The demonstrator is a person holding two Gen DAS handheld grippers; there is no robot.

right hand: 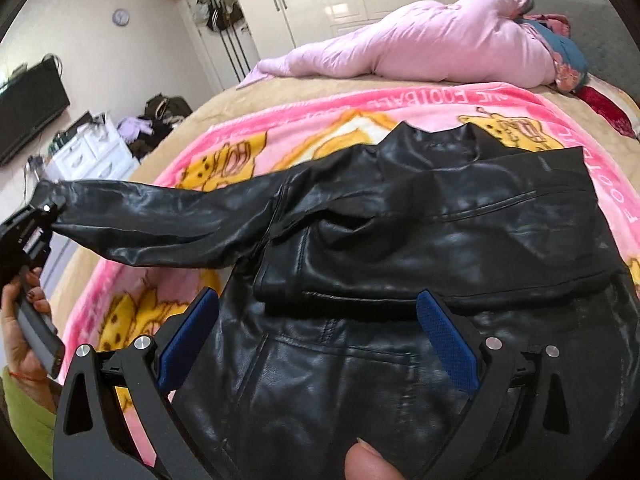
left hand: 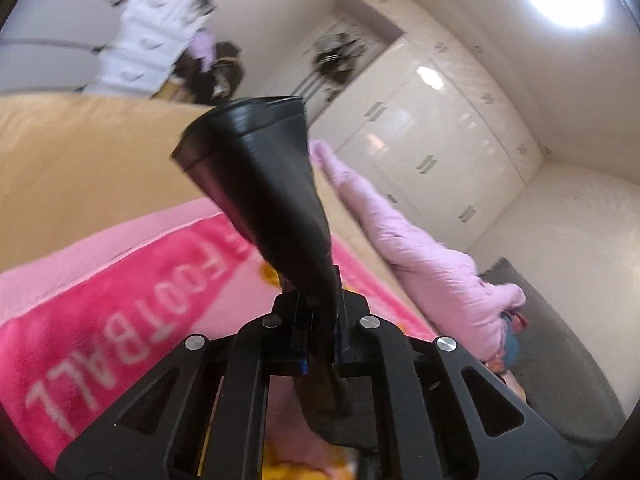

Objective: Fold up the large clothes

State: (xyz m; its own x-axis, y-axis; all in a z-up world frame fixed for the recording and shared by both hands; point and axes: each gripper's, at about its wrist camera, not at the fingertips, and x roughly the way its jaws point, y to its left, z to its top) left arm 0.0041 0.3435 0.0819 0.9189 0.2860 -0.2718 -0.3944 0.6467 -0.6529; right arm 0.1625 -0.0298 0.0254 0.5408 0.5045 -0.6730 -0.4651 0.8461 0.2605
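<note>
We see a black leather jacket [right hand: 400, 240] lying across the pink cartoon blanket [right hand: 224, 160] spread over the bed [right hand: 224, 104], its body near the bed's near edge. One sleeve [right hand: 168, 220] stretches out toward the bed's left side, lifted off the blanket. Our left hand-held gripper [right hand: 42, 216] is clamped on that sleeve's cuff; in its own wrist view the sleeve [left hand: 260, 184] rises from between the closed fingers, flaring upward. The left hand [right hand: 24, 320] grips the handle, held out at the side. Our right hand-held gripper [right hand: 316, 332] hovers over the jacket's lower front, its blue-padded fingers [right hand: 444, 336] spread wide and holding nothing. A pink quilt [right hand: 420, 44] lies along the bed's far edge.
</note>
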